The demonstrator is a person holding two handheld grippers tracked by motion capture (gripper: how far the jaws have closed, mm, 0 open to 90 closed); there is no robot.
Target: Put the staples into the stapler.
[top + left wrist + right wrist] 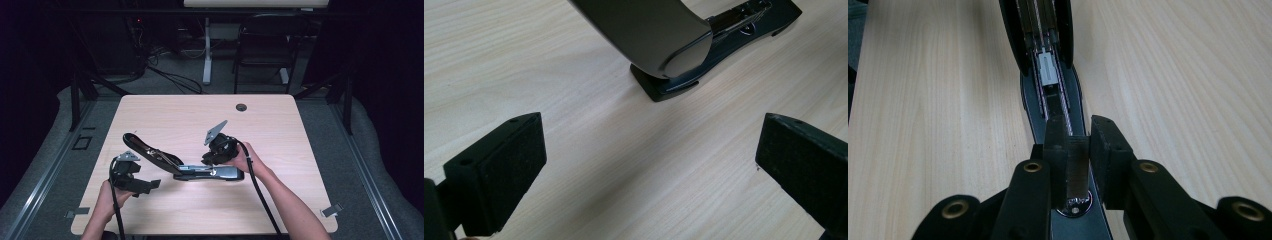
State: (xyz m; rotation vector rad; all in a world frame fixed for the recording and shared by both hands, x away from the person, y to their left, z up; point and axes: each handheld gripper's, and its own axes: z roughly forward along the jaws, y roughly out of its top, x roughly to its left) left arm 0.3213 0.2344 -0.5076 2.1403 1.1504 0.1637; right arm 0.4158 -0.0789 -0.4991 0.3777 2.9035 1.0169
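1. The right gripper [1078, 150] has its jaws drawn close together on a short strip of staples [1077, 172], which stands on edge between the pads, right over the open stapler [200, 170].
2. The left gripper [132, 181] is spread wide with nothing between its jaws; in the left gripper view the pads [499, 175] sit well apart above bare table [280, 130], aimed at the stapler's front end.
3. The stapler lies near the middle of the table, its base flat on the wood and its black top cover [145, 147] swung up and back toward the person's left.
4. The only container here is the stapler's staple channel [1055, 107], the narrow metal trough along the base. It looks empty along the stretch in view; a grey pusher block [1048, 67] sits partway up it, between the two thin rails.
5. The step in hand appears to be loading the strip. To do it well, keep the strip in line with the channel, legs down, and lower it squarely so both legs straddle the inner rail rather than riding on one wall.
6. The strip should go in on the near side of the pusher, so the block can later press it forward.
7. Ease the grip only once the strip sits level in the trough; staples held this way could split if squeezed or twisted.
8. The free left gripper could steady the base or cover, since the stapler rests loose on smooth wood and could slide.
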